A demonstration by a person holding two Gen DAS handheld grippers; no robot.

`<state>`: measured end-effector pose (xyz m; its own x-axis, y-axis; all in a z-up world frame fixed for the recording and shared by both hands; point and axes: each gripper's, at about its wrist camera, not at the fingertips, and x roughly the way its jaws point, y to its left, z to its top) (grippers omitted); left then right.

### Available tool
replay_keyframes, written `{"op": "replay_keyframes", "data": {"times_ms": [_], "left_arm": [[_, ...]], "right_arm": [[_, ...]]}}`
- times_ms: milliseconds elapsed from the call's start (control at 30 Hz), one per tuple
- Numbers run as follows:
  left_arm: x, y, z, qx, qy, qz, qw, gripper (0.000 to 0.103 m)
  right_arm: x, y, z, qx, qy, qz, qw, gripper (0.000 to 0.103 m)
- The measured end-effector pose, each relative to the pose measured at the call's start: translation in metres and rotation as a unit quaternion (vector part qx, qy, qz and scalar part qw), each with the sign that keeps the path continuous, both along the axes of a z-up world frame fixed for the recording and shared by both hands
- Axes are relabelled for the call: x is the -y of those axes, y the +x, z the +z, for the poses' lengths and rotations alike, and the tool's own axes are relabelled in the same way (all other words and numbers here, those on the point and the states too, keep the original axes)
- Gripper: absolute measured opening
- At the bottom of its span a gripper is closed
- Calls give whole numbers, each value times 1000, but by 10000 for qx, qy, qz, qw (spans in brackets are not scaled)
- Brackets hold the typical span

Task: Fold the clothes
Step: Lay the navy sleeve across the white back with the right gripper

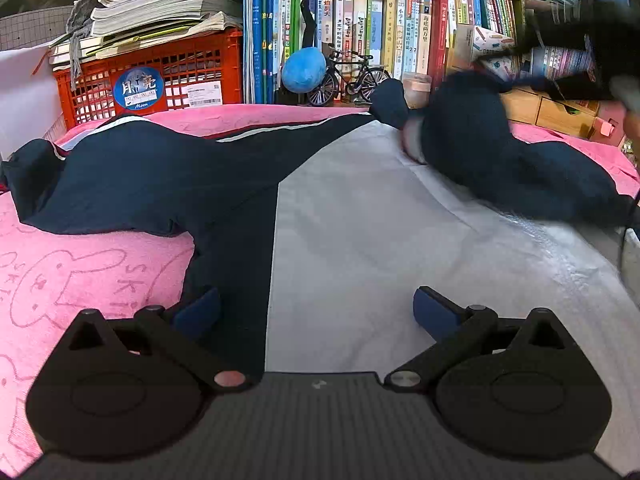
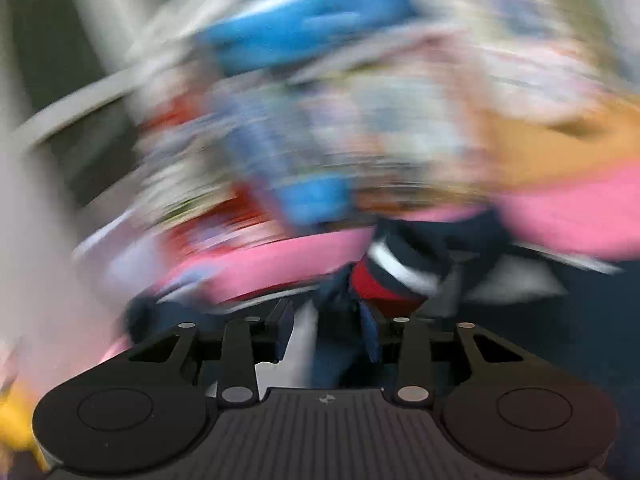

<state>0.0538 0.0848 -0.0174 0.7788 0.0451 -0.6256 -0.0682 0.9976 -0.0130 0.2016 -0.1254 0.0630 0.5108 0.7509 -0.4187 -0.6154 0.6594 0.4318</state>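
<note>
Spread flat, the jacket (image 1: 360, 208) fills the middle of the left wrist view: a pale grey body panel in the centre and lower right, navy fabric at its left. One navy sleeve (image 1: 120, 176) stretches toward the left edge of the frame, so the garment's long axis runs roughly side to side across the picture. The other sleeve (image 1: 500, 152) is bunched and blurred at the upper right, where a dark shape that is probably the other gripper hangs above it.

The left gripper (image 1: 316, 308) sits at the bottom of its frame with both blue pads spread wide and nothing between them; the navy-grey seam passes just ahead of the gap. It is the nearer tool to the flat left sleeve.

The right wrist view is heavily smeared. The right gripper (image 2: 326, 328) shows its fingers drawn fairly close with navy cloth, ending in a red and white striped cuff (image 2: 392, 276), bunched between and just beyond them. It looks clamped on that fabric, though the blur leaves some doubt.

Under the jacket lies a pink towel (image 1: 80, 276) with rabbit outlines. Behind it stand a red crate (image 1: 160, 76) and a row of books (image 1: 380, 28).

My reading is that the right sleeve is to be folded inward over the grey panel.
</note>
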Motion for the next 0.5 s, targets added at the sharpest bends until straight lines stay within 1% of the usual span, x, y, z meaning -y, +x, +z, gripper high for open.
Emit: {"op": "replay_keyframes", "data": {"times_ms": [33,67,100,133,167,233,300,400,467,500], "left_arm": [[0,0,0,1,-4,-2,10000,103],[0,0,0,3,-7,-3,10000,103],[0,0,0,4,-11,-5,10000,103],[0,-1,0,7,-17,-5,10000,103],[-1,-1,0,9,-22,-5,10000,103],[-1,-1,0,13,-29,-5,10000,103],[-1,-1,1,20,-48,-3,10000,103],[-3,-2,1,29,-101,-15,9999,103],[-5,-1,3,-8,-147,-39,9999,103],[-6,2,5,-108,-152,-5,9998,103]], "right_arm": [[-12,-9,6,204,8,346,9992,62],[-15,-18,8,410,-5,454,9981,83],[-15,-26,9,628,-29,481,9969,96],[-12,-32,8,792,-52,443,9959,98],[-5,-32,6,792,-128,302,9963,98],[7,-25,-2,614,-353,-62,9975,98],[20,-14,-11,295,-669,-474,9962,97],[46,-14,-27,-12,-1010,-869,9911,97],[65,-26,-40,34,-1364,-1057,9850,97],[76,-29,-46,83,-1636,-1233,9788,97]]}}
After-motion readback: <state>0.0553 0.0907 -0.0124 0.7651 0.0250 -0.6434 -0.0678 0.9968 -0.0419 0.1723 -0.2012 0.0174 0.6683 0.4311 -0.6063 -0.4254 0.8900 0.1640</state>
